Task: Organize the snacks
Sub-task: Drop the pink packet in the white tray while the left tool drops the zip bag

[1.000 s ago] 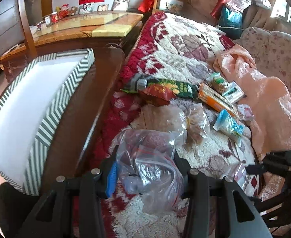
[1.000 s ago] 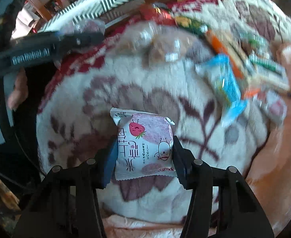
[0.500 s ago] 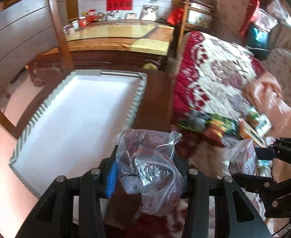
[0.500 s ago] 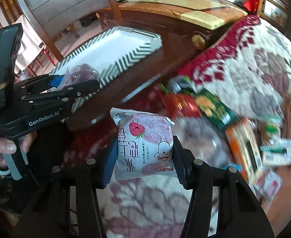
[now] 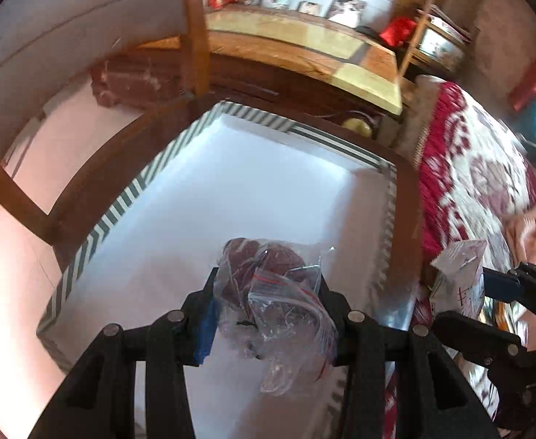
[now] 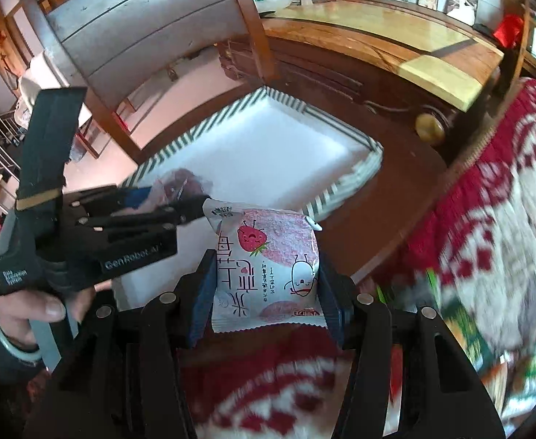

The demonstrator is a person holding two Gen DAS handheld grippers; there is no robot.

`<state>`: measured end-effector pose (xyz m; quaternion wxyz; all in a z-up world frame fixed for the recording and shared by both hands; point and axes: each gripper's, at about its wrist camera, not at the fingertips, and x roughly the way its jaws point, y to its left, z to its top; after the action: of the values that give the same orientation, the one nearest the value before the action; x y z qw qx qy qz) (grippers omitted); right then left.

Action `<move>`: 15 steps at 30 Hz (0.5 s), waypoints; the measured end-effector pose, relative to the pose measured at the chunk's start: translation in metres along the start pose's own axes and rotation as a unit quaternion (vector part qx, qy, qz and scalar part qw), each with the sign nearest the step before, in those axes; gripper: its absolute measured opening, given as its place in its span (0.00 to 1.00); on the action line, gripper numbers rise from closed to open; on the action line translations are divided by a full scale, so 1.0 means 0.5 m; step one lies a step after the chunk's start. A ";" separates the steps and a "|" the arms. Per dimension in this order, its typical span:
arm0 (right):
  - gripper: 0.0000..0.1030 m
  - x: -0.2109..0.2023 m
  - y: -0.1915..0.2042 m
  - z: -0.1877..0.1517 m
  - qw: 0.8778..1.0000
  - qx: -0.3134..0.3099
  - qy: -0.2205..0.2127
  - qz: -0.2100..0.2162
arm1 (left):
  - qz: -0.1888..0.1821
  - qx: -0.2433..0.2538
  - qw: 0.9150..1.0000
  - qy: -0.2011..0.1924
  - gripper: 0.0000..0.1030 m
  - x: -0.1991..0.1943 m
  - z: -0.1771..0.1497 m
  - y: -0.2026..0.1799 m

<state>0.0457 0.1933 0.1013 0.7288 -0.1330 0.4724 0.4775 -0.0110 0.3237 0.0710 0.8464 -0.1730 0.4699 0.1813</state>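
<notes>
My left gripper (image 5: 268,303) is shut on a clear plastic bag of dark red snacks (image 5: 275,292) and holds it above the white inside of a box with a green-and-white striped rim (image 5: 121,201). My right gripper (image 6: 266,285) is shut on a white and pink strawberry snack packet (image 6: 266,267), held over the sofa's edge just right of the box (image 6: 286,146). The left gripper (image 6: 180,205) shows in the right wrist view, its bag (image 6: 180,179) over the box. The packet (image 5: 458,285) shows at the right of the left wrist view.
The box sits on a dark wooden chair seat (image 6: 396,197) beside a sofa with a red and cream blanket (image 5: 469,168). More snack packets (image 6: 461,322) lie blurred on the blanket. A wooden chair back (image 5: 194,29) and a wooden table (image 6: 396,36) stand behind.
Both grippers have swung left from the blanket towards the box. The left gripper's bag is now over the box's inside; the right gripper's packet has come up to the box's near edge.
</notes>
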 end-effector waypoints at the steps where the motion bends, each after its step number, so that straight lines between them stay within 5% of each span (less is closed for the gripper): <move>1: 0.50 0.012 0.000 0.015 1.000 0.002 0.000 0.002 | 0.001 -0.004 1.000 0.001 0.46 0.008 0.009 0.006; 15: 0.50 0.157 -0.045 0.136 0.999 0.016 0.034 -0.004 | 0.032 -0.020 0.999 0.030 0.46 0.116 0.086 0.039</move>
<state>0.1100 0.2707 0.0669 0.7159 -0.1397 0.5041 0.4624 0.0399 0.3693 0.0401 0.8223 -0.1802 0.4964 0.2120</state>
